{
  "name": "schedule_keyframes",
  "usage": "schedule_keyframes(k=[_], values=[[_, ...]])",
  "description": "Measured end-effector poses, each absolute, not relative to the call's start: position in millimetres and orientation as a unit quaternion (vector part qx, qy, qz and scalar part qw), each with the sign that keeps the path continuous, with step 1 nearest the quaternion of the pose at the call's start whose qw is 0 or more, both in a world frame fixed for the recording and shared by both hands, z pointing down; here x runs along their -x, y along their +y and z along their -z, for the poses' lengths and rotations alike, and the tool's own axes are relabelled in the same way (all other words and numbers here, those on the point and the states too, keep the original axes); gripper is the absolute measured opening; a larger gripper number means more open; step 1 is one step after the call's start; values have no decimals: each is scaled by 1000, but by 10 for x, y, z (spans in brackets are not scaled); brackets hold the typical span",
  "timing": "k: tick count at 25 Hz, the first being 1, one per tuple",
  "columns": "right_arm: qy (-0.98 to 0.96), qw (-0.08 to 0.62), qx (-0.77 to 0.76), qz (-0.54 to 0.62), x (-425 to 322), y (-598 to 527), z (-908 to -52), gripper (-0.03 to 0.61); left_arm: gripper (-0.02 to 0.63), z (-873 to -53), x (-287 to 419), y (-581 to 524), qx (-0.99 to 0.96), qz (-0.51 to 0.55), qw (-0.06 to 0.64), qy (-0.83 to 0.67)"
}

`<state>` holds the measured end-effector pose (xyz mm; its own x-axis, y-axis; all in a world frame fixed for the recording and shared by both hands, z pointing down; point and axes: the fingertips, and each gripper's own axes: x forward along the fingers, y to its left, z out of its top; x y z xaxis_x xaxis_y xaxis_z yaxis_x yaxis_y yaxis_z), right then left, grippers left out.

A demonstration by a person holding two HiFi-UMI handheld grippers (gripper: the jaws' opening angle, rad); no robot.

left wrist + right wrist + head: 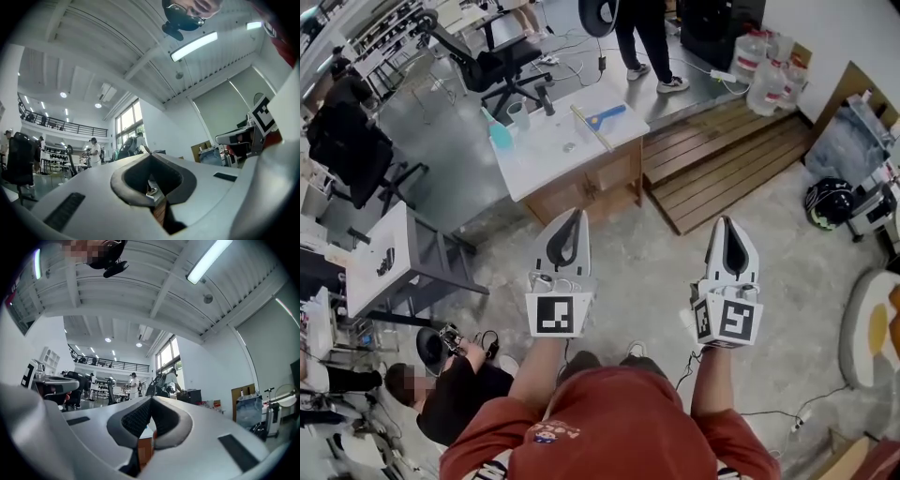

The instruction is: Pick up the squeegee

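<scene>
on the table (546, 155), squeegee (602, 116) well beyond left tool (571, 215) and right tool (727, 221)

Bright even indoor light, glaring ceiling strip light (193, 46), fisheye-warped dark corners, sharp focus

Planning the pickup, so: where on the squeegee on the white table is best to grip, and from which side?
Probably the blue handle of the squeegee: it lies flat on the table, jutting from the long pale blade toward the far edge. Come from above, closing across its narrow width.
</scene>
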<state>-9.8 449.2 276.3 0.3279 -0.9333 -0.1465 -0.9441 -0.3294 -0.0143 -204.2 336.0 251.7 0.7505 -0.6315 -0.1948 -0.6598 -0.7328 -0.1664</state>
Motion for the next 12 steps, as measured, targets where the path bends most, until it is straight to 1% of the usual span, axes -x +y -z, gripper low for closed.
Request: schedule_keyframes(k=[5, 10, 12], values=[[577, 56, 813, -53, -122, 4501, -2755, 8, 17, -2494, 1807, 3365, 929, -65, 118, 345], [557, 16, 827, -73, -307, 4457, -2830, 8, 17, -2564, 1656, 3300, 930, -61, 112, 345], [555, 18, 828, -74, -339, 4372, -2833, 8, 17, -2589, 1624, 3201, 930, -60, 112, 345]])
